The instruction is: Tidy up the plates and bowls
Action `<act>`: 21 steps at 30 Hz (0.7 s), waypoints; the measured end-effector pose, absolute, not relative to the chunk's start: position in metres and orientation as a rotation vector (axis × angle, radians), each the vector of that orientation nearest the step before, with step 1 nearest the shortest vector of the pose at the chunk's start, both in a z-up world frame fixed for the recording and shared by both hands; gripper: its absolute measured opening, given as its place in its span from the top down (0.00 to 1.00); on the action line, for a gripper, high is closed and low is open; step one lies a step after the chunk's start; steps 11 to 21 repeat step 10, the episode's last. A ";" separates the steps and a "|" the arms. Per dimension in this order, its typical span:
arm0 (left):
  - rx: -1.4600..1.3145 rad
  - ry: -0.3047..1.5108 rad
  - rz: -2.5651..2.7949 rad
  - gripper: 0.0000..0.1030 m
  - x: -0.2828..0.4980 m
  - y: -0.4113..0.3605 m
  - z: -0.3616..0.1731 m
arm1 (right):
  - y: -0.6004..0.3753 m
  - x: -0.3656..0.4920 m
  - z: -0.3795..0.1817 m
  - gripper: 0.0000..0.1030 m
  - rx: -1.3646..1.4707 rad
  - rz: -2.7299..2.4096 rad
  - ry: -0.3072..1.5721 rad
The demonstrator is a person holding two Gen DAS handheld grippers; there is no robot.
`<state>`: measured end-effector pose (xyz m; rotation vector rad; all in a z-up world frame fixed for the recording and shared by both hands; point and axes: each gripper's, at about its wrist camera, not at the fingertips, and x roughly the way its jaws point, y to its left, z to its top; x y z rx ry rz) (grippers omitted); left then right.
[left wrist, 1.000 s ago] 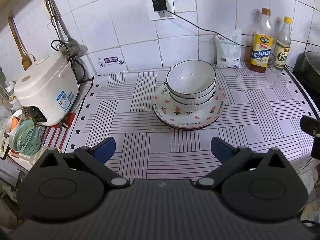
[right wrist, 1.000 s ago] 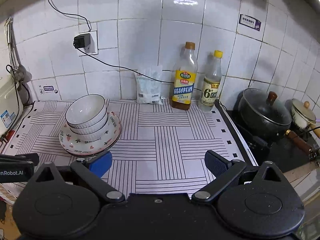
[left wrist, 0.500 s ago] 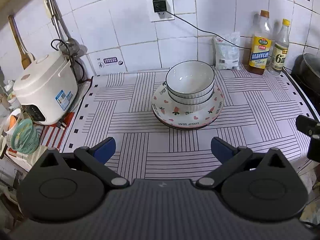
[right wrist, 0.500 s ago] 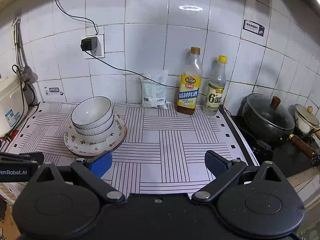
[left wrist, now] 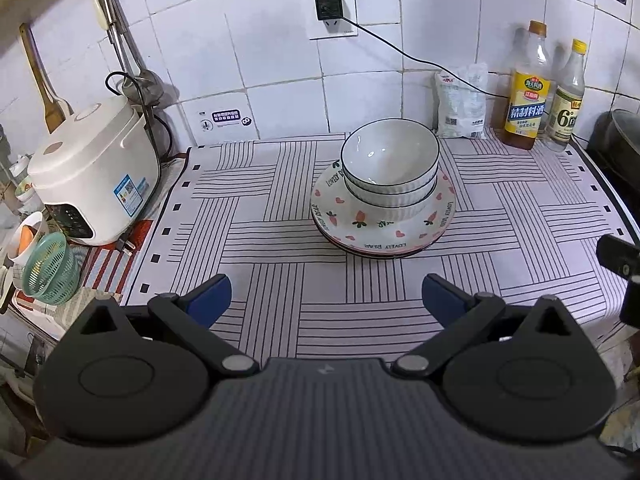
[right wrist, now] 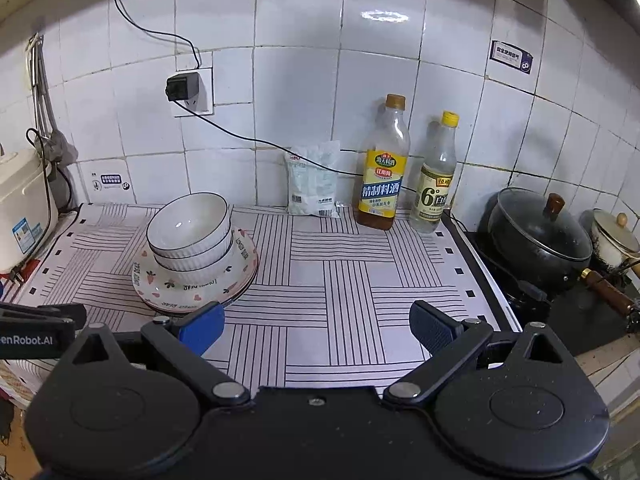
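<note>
White wall tiles back a counter covered with a striped mat (left wrist: pixel 280 216), and on that mat I see one stack: two white ribbed bowls (left wrist: pixel 390 160) nested mouth-up, sitting on plates (left wrist: pixel 384 232) printed with hearts and strawberries. At least two plates are in the stack, judging by the rims at its near edge, though I cannot count them surely. Being round, the stack has no long axis; it simply stands upright, the bowls set slightly toward the far side of the top plate. From the left wrist view it lies straight ahead, well apart from my left gripper (left wrist: pixel 324 296), whose blue-padded fingers are spread wide with nothing between them. My right gripper (right wrist: pixel 316 322) is likewise spread and empty, and in its view the stack sits far left, near the left finger (right wrist: pixel 202 326). Only the left view shows the whole white rice cooker (left wrist: pixel 94 176), a green mesh basket (left wrist: pixel 50 268) and a wooden spatula (left wrist: pixel 40 80) on the wall; only the right view shows the black lidded pot (right wrist: pixel 538 236) and a small cream pot (right wrist: pixel 614 240) at the far right. Both views show two bottles (right wrist: pixel 384 164) and one white packet (right wrist: pixel 314 180) against the tiles.
</note>
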<state>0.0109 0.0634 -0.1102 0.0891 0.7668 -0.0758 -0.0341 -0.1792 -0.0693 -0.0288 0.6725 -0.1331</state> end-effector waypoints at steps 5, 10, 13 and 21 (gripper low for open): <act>0.104 0.758 -0.076 0.00 0.009 0.062 -0.109 | -0.177 -0.033 -0.071 0.02 -0.031 -0.127 0.679; 0.099 0.763 -0.084 0.00 0.009 0.063 -0.110 | -0.176 -0.032 -0.073 0.02 -0.034 -0.122 0.682; 0.099 0.763 -0.084 0.00 0.009 0.063 -0.110 | -0.176 -0.032 -0.073 0.02 -0.034 -0.122 0.682; 0.099 0.763 -0.084 0.00 0.009 0.063 -0.110 | -0.176 -0.032 -0.073 0.02 -0.034 -0.122 0.682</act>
